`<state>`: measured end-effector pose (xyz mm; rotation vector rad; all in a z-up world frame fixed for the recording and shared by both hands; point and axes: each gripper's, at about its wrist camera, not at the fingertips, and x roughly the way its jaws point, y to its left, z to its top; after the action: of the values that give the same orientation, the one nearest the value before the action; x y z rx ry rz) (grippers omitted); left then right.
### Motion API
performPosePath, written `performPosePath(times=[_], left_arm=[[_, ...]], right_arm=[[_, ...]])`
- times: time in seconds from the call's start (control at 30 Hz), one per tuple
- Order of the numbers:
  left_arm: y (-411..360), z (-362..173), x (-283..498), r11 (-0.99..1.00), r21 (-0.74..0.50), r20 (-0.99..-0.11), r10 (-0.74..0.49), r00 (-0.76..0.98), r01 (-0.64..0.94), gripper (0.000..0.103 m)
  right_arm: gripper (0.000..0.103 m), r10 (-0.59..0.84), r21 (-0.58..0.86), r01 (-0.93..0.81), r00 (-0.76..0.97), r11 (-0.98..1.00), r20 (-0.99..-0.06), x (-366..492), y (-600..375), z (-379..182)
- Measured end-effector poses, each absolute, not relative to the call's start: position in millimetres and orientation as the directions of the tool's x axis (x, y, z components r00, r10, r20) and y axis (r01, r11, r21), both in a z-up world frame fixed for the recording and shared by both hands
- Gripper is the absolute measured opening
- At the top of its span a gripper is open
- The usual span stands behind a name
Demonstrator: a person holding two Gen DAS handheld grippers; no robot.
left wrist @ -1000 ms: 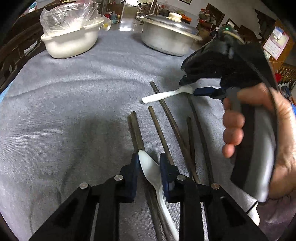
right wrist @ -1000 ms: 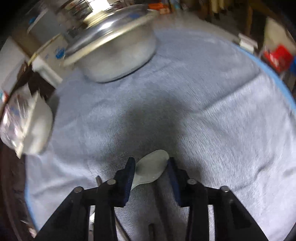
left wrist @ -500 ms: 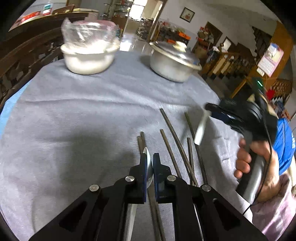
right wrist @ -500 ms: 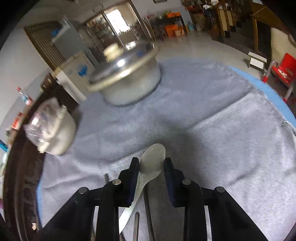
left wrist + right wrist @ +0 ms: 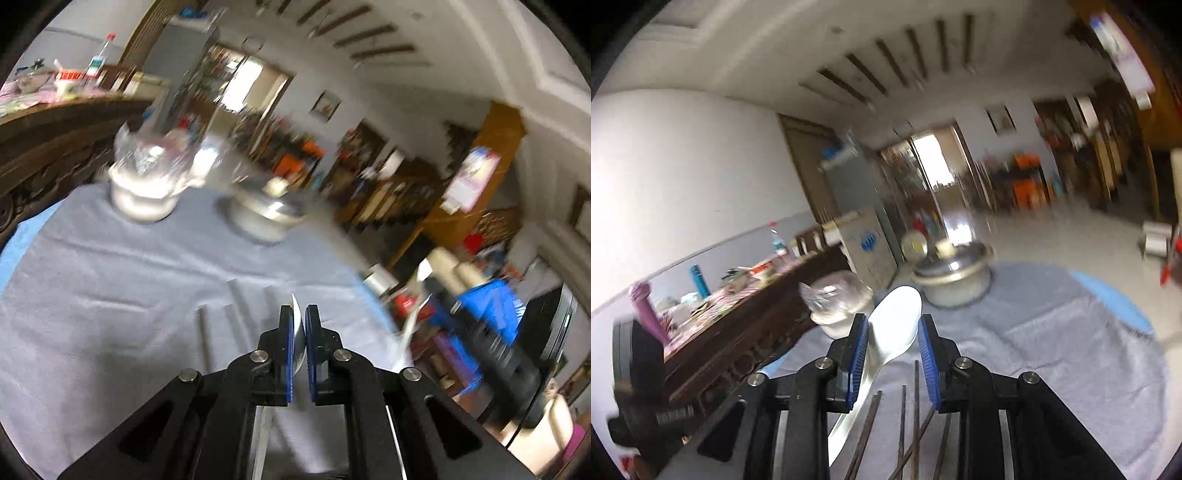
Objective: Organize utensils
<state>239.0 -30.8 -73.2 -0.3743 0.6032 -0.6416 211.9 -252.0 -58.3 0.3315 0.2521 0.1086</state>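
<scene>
Above the grey tabletop (image 5: 1071, 332): left gripper (image 5: 299, 321) closed edge-on upon a thin white spoon (image 5: 297, 314); right gripper (image 5: 892, 339) clamped across the bowl of a second white spoon (image 5: 897, 317). Dark chopsticks (image 5: 908, 424) left lying below. Best carried level and slowly, grip kept firm, both spoons laid side by side.

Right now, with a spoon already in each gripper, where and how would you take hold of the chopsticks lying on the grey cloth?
Probably grip one chopstick near mid-length, coming straight down from above with the jaws set across the shaft. The sticks are thin and lie flat on the grey cloth, some crossing at their near ends, so the far, separated stretch looks easiest to pinch singly.
</scene>
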Motion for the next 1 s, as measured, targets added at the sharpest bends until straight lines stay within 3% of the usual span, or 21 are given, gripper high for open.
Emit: performPosePath(times=[0.13, 0.3, 0.47, 1.0], left_arm=[[-32.3, -64.6, 203.8, 0.65, -0.565, -0.254, -0.723, 0.642, 0.508, 0.007], [-28.5, -80.0, 187.6, 0.565, -0.641, -0.123, -0.744, 0.657, 0.52, 0.007], [-40.8, -102.7, 180.1, 0.588, -0.638, -0.165, -0.735, 0.657, 0.497, 0.007], [-28.6, -138.3, 165.0, 0.675, -0.605, -0.285, -0.679, 0.677, 0.423, 0.006]], right_arm=[[0.03, 0.115, 0.223, -0.08, 0.982, 0.972, -0.148, 154.6, -222.6, -60.1], [0.03, 0.051, 0.09, -0.04, 0.991, 0.995, -0.126, 122.4, -192.9, -78.8], [0.03, 0.038, 0.026, -0.035, 0.989, 0.999, -0.142, 108.1, -174.5, -100.6], [0.031, 0.076, 0.022, -0.073, 0.978, 0.997, -0.195, 81.3, -172.1, -123.4]])
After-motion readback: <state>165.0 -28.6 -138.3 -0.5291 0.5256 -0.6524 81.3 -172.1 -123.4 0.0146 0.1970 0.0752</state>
